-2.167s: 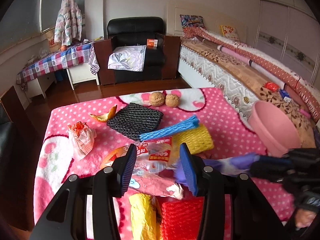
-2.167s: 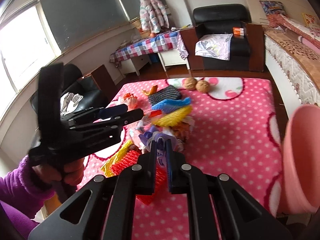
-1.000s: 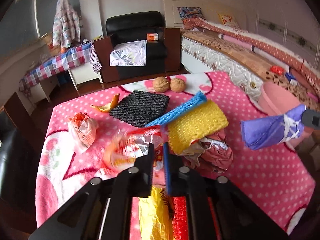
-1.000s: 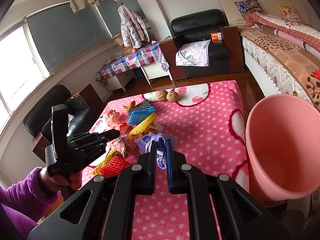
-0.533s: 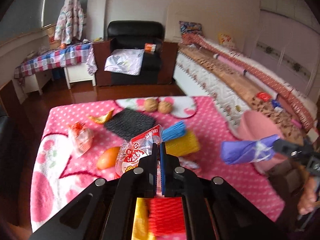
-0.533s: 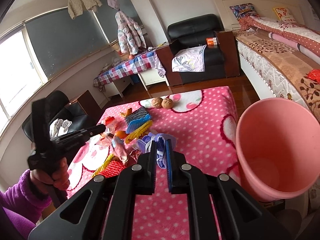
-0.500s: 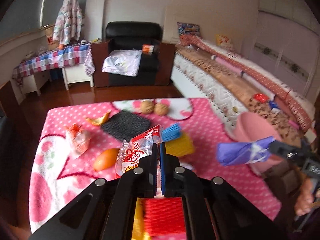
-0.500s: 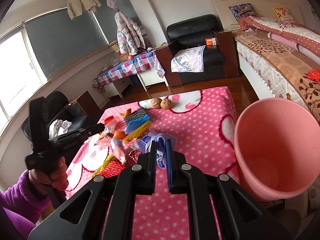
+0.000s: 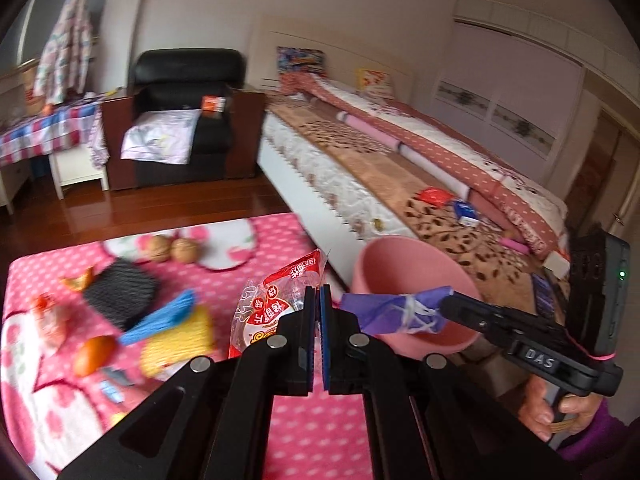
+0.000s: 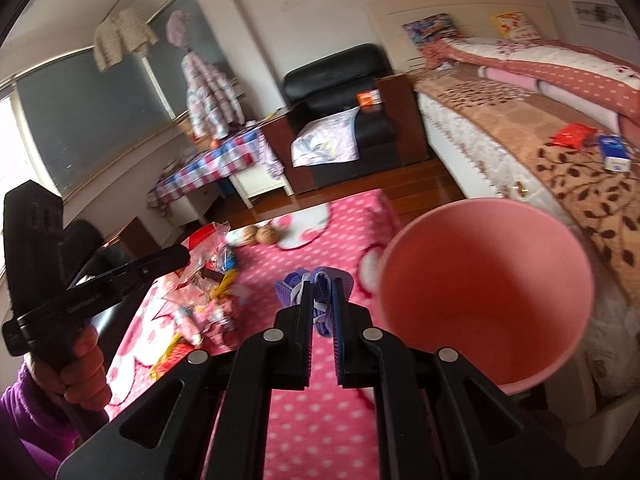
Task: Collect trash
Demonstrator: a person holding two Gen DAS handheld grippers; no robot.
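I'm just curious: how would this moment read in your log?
left gripper: shut on snack wrapper | right gripper: shut on purple wrapper | pink bin: empty

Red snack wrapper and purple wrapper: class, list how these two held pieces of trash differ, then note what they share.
The red snack wrapper is crinkly clear plastic with red print; the purple wrapper is opaque with white markings. The left gripper holds the red one above the table; the right gripper holds the purple one beside the pink bin. Both are clamped.
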